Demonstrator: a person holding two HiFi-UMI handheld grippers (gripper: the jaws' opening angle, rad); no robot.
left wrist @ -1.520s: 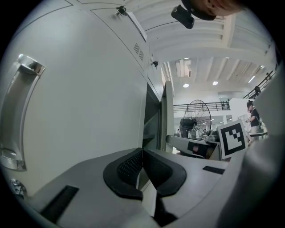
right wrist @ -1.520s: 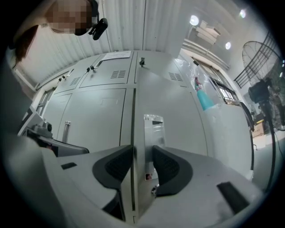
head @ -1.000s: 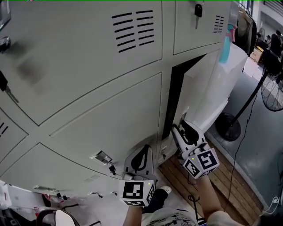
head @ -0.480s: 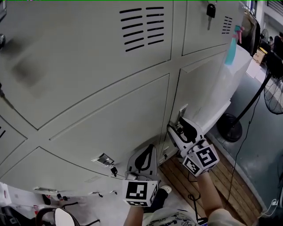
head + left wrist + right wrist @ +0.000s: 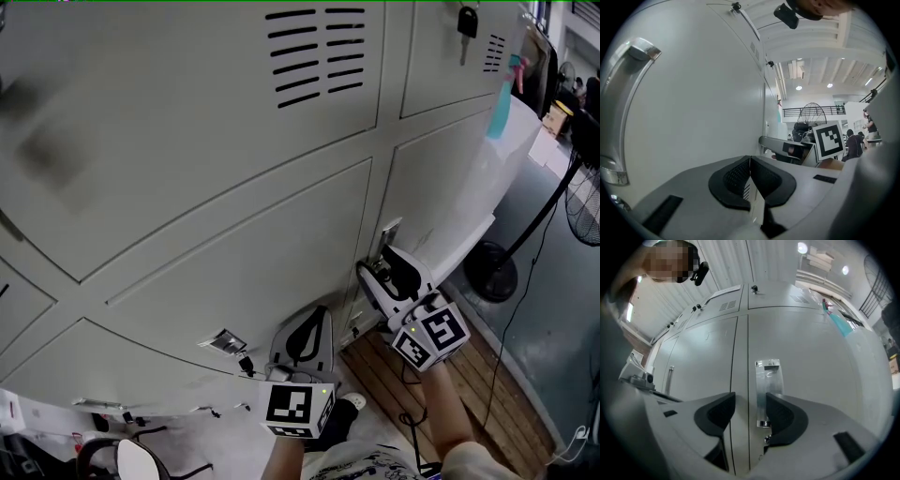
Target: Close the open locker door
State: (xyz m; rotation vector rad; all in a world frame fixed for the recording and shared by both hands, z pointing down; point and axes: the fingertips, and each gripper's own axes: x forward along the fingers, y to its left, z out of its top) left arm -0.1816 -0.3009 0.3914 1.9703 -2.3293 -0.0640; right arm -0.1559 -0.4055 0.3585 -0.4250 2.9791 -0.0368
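Observation:
The grey locker door [image 5: 450, 178] lies flush with its neighbours, with no gap at its left edge [image 5: 747, 357]. Its metal handle [image 5: 389, 232] [image 5: 766, 390] stands upright by that edge. My right gripper [image 5: 382, 270] [image 5: 749, 411] is right at the handle and open. The handle sits between the jaws, close beside the right pad [image 5: 783, 416], and the pads do not press it. My left gripper [image 5: 305, 333] [image 5: 750, 173] hangs lower and to the left, in front of the neighbouring door, shut on nothing.
A key [image 5: 467, 21] hangs in the upper locker's lock and a teal tag [image 5: 502, 108] is on the cabinet's right side. A fan stand base [image 5: 487, 267] and slatted wooden flooring [image 5: 469, 375] lie to the right. Another door handle [image 5: 623, 103] is beside my left gripper.
The door has swung shut: the dark gap at its left edge is gone. My right gripper stayed at the handle and its jaws spread wider. The left gripper barely moved.

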